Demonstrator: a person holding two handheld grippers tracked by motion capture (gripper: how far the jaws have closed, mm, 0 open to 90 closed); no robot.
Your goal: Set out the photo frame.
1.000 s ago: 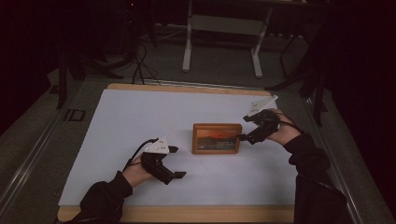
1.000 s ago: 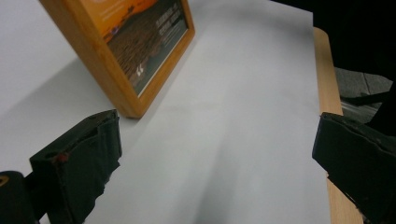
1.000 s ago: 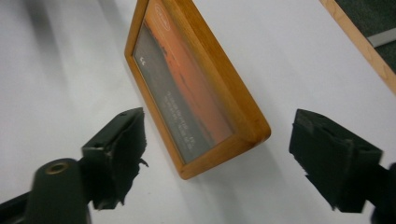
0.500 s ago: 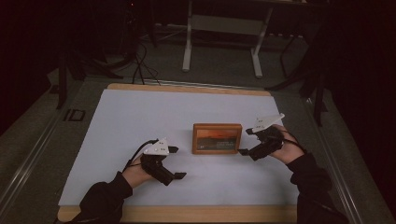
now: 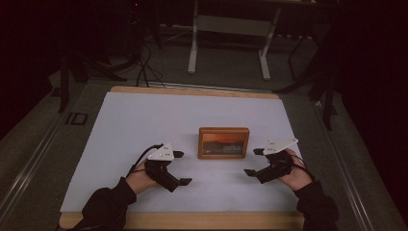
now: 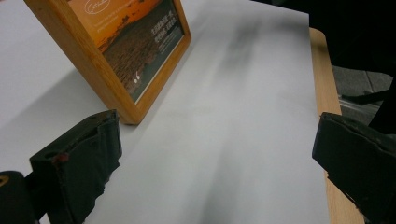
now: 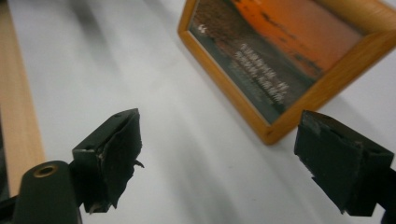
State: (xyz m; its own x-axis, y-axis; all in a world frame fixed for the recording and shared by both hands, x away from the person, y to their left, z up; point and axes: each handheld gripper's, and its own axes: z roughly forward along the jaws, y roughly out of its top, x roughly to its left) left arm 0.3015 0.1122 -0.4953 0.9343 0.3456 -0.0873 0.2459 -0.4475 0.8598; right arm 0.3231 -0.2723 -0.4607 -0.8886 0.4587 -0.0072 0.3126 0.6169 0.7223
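While lying flat on the white sheet-covered table (image 5: pixel 144 120), the small rectangular wooden-framed picture (image 5: pixel 224 143) is sitting a little right of the middle, nearer the front edge than the far edge, with its long sides running along the table's width. Its frame is showing a warm orange-brown grain, and the print inside is showing an orange sunset sky over a dark band of land or water. White lettering is running across the dark part, with an opening quotation mark beside it and a small white emblem in one corner of the orange sky; the words are too blurred to read.

Flanking the picture, both tongs are resting low over the sheet near the front edge and are touching nothing. The left gripper (image 5: pixel 180 167) is sitting just off the picture's front left corner, with its black jaws standing wide apart and holding nothing; its own view is showing that corner close to one jaw. The right gripper (image 5: pixel 253 161) is sitting just off the front right corner, likewise spread wide and empty. A bare wooden rim is edging the table at its front and sides.
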